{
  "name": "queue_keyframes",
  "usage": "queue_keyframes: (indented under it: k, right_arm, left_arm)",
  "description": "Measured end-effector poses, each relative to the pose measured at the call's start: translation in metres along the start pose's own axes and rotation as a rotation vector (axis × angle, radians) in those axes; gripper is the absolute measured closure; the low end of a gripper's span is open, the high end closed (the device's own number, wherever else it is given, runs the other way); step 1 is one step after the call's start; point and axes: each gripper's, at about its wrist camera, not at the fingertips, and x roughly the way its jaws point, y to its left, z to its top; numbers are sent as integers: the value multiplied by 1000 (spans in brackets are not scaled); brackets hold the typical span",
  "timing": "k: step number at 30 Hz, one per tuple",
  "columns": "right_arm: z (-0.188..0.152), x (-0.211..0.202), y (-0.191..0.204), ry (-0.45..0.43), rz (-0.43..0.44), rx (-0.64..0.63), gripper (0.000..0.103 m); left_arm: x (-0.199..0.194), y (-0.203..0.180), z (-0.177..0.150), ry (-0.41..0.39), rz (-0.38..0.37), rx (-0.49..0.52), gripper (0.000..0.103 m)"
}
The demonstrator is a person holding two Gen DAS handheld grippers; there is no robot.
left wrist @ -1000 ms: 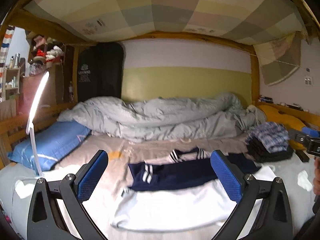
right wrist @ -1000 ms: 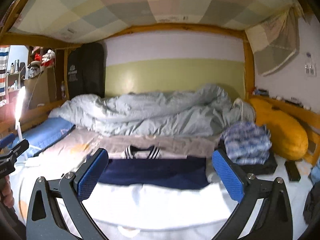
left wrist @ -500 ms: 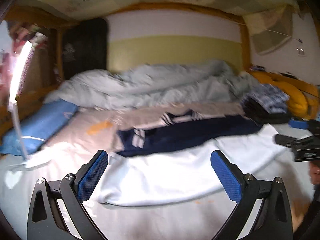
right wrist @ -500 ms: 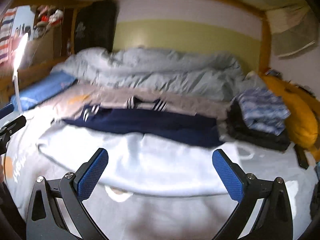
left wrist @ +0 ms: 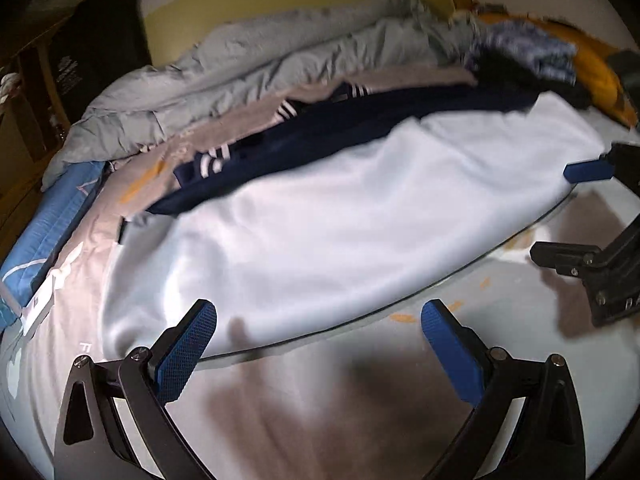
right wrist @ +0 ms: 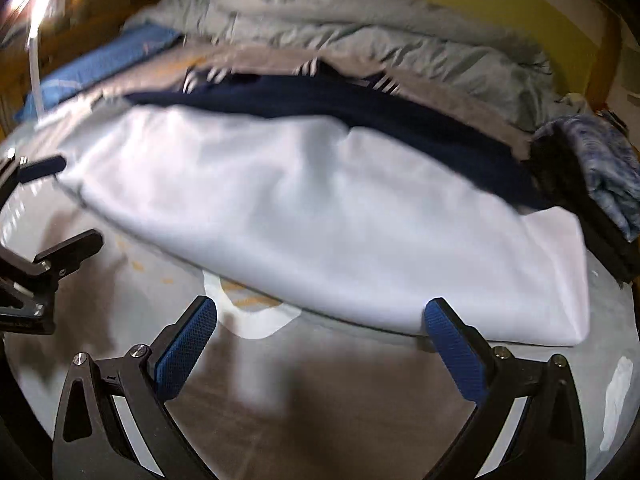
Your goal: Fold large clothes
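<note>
A large white garment (left wrist: 340, 232) lies spread flat across the bed; it also shows in the right wrist view (right wrist: 320, 216). A navy garment with white stripes (left wrist: 340, 128) lies behind it, also in the right wrist view (right wrist: 360, 108). My left gripper (left wrist: 318, 330) is open and empty, just above the white garment's near edge toward its left end. My right gripper (right wrist: 320, 326) is open and empty over the near edge toward the right end. Each gripper shows in the other's view, the right (left wrist: 592, 216) and the left (right wrist: 44, 216).
A crumpled grey duvet (left wrist: 280, 52) fills the back of the bed. A blue pillow (left wrist: 48, 224) lies at the left. A stack of folded clothes (right wrist: 592, 176) and a yellow cushion (left wrist: 592, 68) sit at the right. A lamp (right wrist: 36, 40) glows far left.
Both grippers have tilted down and moved closer to the bed, from looking level across it to hovering over the white garment's near edge. Both stay open.
</note>
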Motion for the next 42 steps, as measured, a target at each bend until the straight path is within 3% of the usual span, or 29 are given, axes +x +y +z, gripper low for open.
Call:
queue_keyframes:
  k: [6, 10, 13, 16, 17, 18, 20, 21, 23, 26, 32, 36, 42]
  right_arm:
    - [3, 16, -5, -3, -108, -41, 0]
    - [3, 22, -40, 5, -215, 21, 0]
    - [4, 21, -65, 2, -303, 49, 4]
    - [3, 20, -82, 16, -287, 77, 23]
    - [3, 18, -85, 14, -286, 90, 39]
    - [3, 17, -86, 14, -313, 85, 57]
    - [-2, 14, -87, 2, -359, 89, 81]
    - [-3, 10, -89, -12, -340, 108, 85]
    - [-8, -4, -91, -30, -307, 139, 88]
    - [-18, -42, -84, -66, -284, 154, 89]
    - [-68, -97, -53, -58, -212, 117, 88]
    - [-94, -105, -41, -39, -204, 99, 86]
    - [-92, -113, -49, -61, -190, 142, 85]
  left_arm:
    - [29, 5, 3, 29, 69, -17, 0]
    - [42, 38, 9, 40, 225, -84, 0]
    - [46, 69, 7, 70, 192, -204, 17]
    - [46, 79, 6, 56, 183, -213, 39]
    - [44, 78, 6, 43, 161, -204, 59]
    - [41, 73, 6, 25, 155, -182, 68]
    - [28, 64, 6, -15, 188, -154, 76]
    - [21, 62, 6, -38, 192, -161, 77]
    - [4, 65, 7, -47, 158, -193, 77]
    - [-24, 61, 3, -44, 156, -160, 78]
    - [-82, 56, -44, -5, 84, -173, 78]
    - [-102, 46, -63, 0, 89, -149, 77]
    - [-111, 46, -61, 1, 73, -162, 77]
